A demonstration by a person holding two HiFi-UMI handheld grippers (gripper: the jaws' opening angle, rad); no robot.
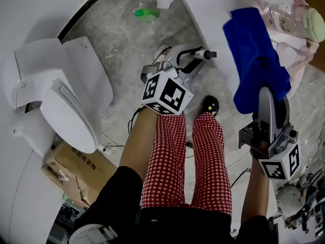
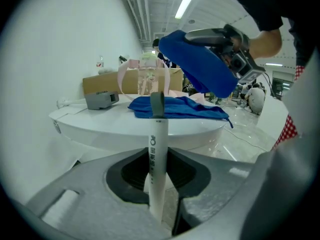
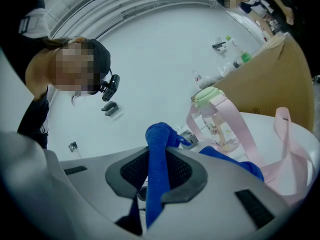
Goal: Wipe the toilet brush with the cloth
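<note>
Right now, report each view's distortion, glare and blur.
Head view: sharp, evenly lit, little glare. Left gripper view: fisheye bending, dark corners, ceiling light blown out, toilet brush handle fairly crisp. Right gripper view: same bending, blue cloth soft near the lens.

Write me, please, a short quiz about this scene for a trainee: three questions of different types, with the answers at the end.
1. Which thing stands between the jaws of the left claw?
A) the toilet brush handle
B) a green bottle
C) a pink strap
2. Fill in the missing word: the right claw is shut on a blue ____.
3. True or false: the toilet brush lies on the white table.

Key
1. A
2. cloth
3. False: the left claw holds it in the air.
</note>
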